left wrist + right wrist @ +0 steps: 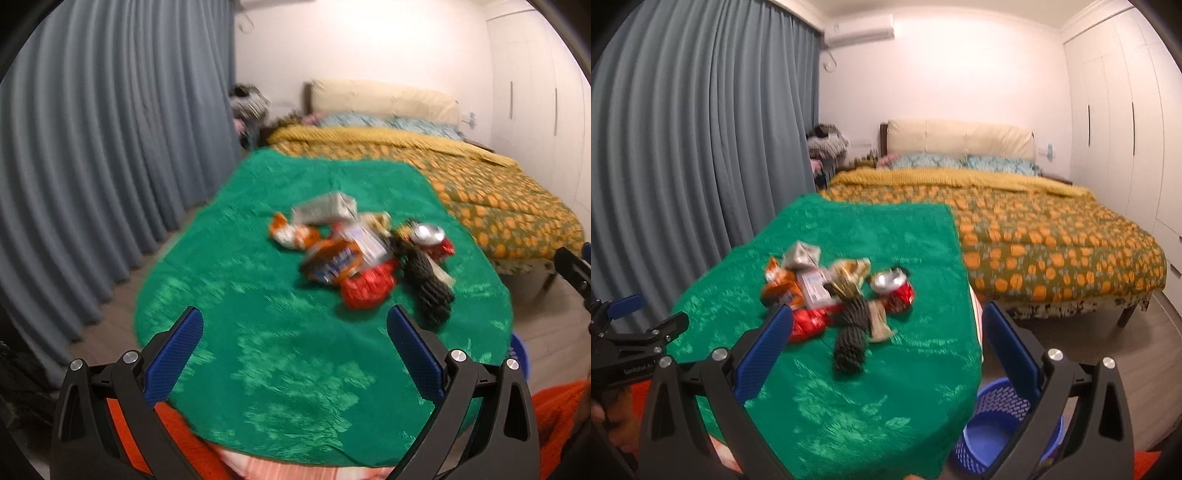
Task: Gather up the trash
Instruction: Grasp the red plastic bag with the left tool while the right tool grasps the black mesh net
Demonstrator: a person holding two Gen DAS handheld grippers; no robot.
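Observation:
A pile of trash lies on a table under a green cloth (258, 332) (849, 398). It holds a grey carton (325, 208) (801, 254), orange snack wrappers (328, 260) (779, 284), a red wrapper (367, 288) (809, 321), a crushed red can (432, 238) (894, 288) and a dark ridged wrapper (430, 288) (851, 332). My left gripper (295, 328) is open and empty, short of the pile. My right gripper (886, 325) is open and empty, near the table's right edge. The left gripper also shows at the left of the right wrist view (646, 314).
A blue mesh basket (1001, 428) stands on the floor right of the table; its rim shows in the left wrist view (519, 354). A bed with an orange patterned quilt (1052, 251) lies behind. Grey curtains (683, 166) hang on the left, white wardrobes (1126, 129) on the right.

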